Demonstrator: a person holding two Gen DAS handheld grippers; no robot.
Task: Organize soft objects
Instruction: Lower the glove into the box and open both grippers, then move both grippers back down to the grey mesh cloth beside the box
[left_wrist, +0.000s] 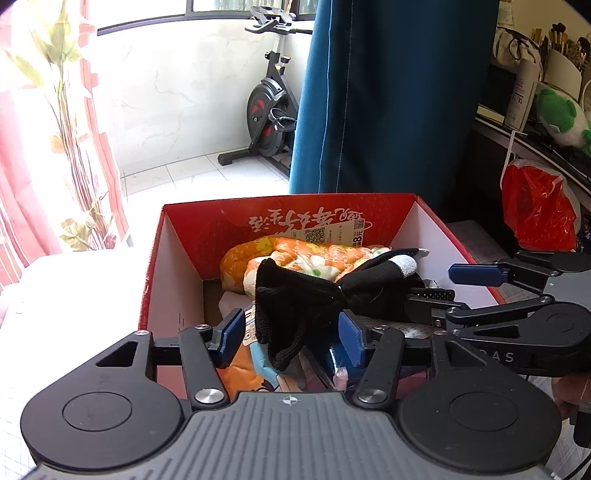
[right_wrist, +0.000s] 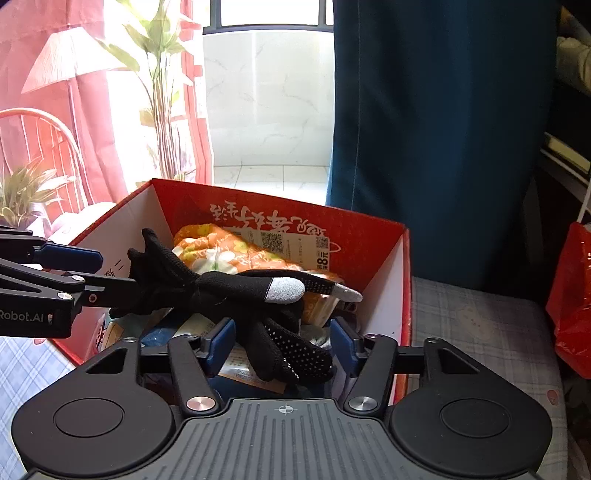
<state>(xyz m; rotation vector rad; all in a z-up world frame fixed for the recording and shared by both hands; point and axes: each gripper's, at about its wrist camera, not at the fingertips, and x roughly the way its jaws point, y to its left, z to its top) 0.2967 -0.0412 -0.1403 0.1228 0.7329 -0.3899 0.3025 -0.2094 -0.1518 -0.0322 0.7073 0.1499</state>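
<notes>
A pair of black knit gloves (left_wrist: 295, 299) with grey fingertips, bunched together at the middle, lies across the top of the things in a red cardboard box (left_wrist: 173, 266). It also shows in the right wrist view (right_wrist: 236, 295), as does the box (right_wrist: 373, 236). My left gripper (left_wrist: 290, 332) is open over the box's near side, with the gloves' cuff end between its blue pads. My right gripper (right_wrist: 282, 341) is open, its pads either side of the gloves' finger end. An orange flowered cloth (left_wrist: 295, 254) lies in the box behind.
Packets and other soft items fill the box bottom. A blue curtain (left_wrist: 388, 92) hangs behind the box. A red plastic bag (left_wrist: 535, 206) hangs at the right. An exercise bike (left_wrist: 269, 110) stands on the balcony. A checked cloth (right_wrist: 480, 325) covers the surface under the box.
</notes>
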